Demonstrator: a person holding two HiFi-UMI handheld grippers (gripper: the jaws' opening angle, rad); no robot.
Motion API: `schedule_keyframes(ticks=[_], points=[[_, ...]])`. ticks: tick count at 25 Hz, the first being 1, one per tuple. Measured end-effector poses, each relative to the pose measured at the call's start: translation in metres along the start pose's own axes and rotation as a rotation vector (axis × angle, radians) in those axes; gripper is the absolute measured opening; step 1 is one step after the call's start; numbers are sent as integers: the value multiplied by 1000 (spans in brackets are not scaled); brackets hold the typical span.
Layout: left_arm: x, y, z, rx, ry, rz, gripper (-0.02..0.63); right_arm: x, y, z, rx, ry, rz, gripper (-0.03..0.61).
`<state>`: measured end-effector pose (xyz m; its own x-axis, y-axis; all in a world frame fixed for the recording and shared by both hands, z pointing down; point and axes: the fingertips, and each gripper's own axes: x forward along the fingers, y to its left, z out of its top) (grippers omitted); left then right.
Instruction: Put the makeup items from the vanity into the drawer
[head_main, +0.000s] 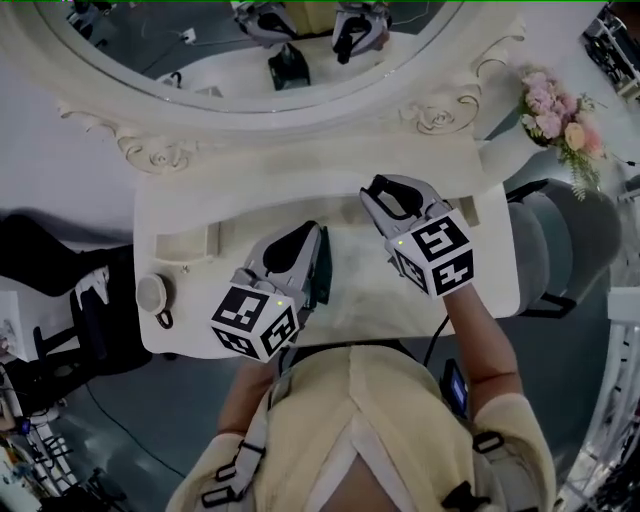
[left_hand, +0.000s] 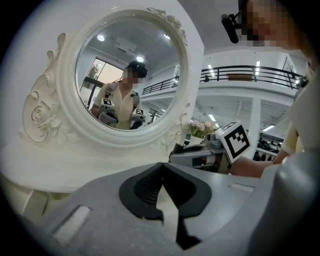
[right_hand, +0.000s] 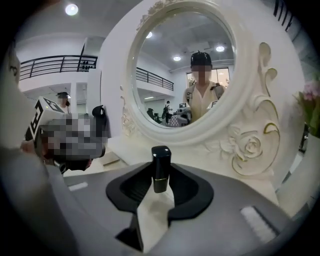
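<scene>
**A:** Which claw carries the load?

**B:** The right gripper (head_main: 398, 198); its jaws are clamped on a black lipstick (right_hand: 161, 170), which stands upright between the pads, in front of the mirror (right_hand: 185, 75) and below its glass; the left gripper (left_hand: 161, 167) has its jaws together on nothing.

**A:** So where should the tube go?

**B:** Into the drawer; I judge that to be the shallow open compartment (head_main: 185, 243) below the mirror's left side, though I cannot be sure of it; the left gripper hangs between the lipstick and that spot.

**A:** How would you do it well?

**B:** Keep the squeeze even, since the tube is slim and smooth and could pivot or slip out; carry it upright, passing clear of the left gripper; lower it until its base is inside the compartment, then part the jaws slowly; letting go from a height would probably make it roll.
</scene>
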<state>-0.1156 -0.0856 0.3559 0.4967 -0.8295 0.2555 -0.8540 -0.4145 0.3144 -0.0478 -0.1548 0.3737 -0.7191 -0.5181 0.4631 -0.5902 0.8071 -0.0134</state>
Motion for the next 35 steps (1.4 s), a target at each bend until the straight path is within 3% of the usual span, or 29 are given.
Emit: schedule_keyframes(ticks=[10, 19, 35], points=[[35, -61, -21, 58, 86, -142, 0, -50, -47, -47, 79, 45, -117, 112], [62, -99, -35, 88, 125, -211, 0, -76, -82, -80, 134, 82, -190, 112], [97, -115, -70, 145, 189, -238, 0, -69, -114, -132, 134, 244, -187, 112]])
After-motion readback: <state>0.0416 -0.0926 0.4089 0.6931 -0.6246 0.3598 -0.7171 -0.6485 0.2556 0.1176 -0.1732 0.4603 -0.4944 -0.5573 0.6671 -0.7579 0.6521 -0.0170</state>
